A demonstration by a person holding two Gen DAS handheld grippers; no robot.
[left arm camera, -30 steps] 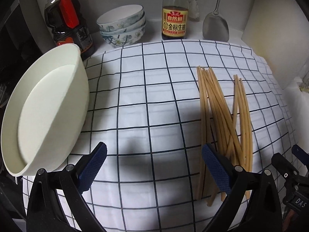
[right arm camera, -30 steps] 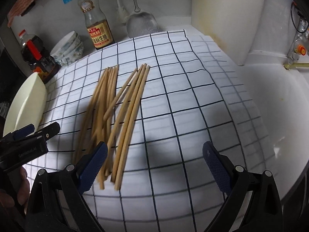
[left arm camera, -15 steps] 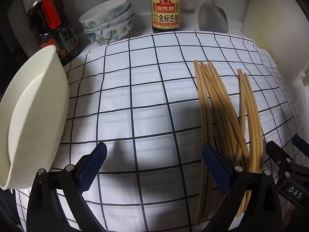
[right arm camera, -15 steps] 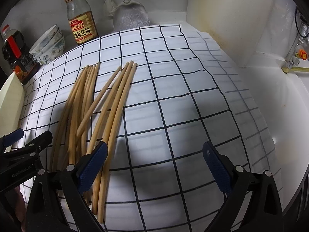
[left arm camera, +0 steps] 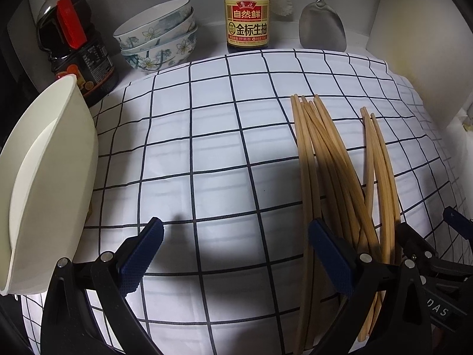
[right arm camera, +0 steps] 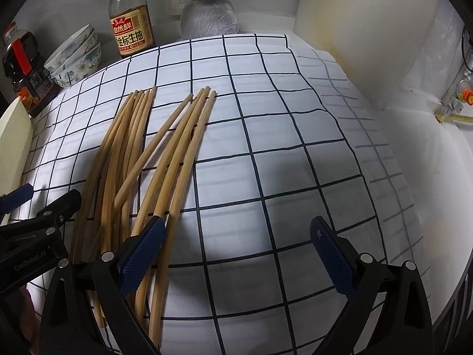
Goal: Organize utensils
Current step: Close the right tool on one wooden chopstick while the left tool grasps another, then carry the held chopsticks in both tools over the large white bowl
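Both claws gaping, nothing held. Left claw (left arm camera: pixel 236 259) hangs low over the cloth (left arm camera: pixel 207 136), right claw (right arm camera: pixel 236 259) beside it. Chopsticks (right arm camera: pixel 165 159) lie loose on the checked cloth, crossing each other, near ends under the claw tips.

Risk imo: they're thin, round & piled, so a pinch prob grabs a few and rolls the rest, or snags cloth.

Bench is cramped w/ tub (left arm camera: pixel 50 177), bowls (left arm camera: pixel 159 35), bottles at the back, white wall close on the right.
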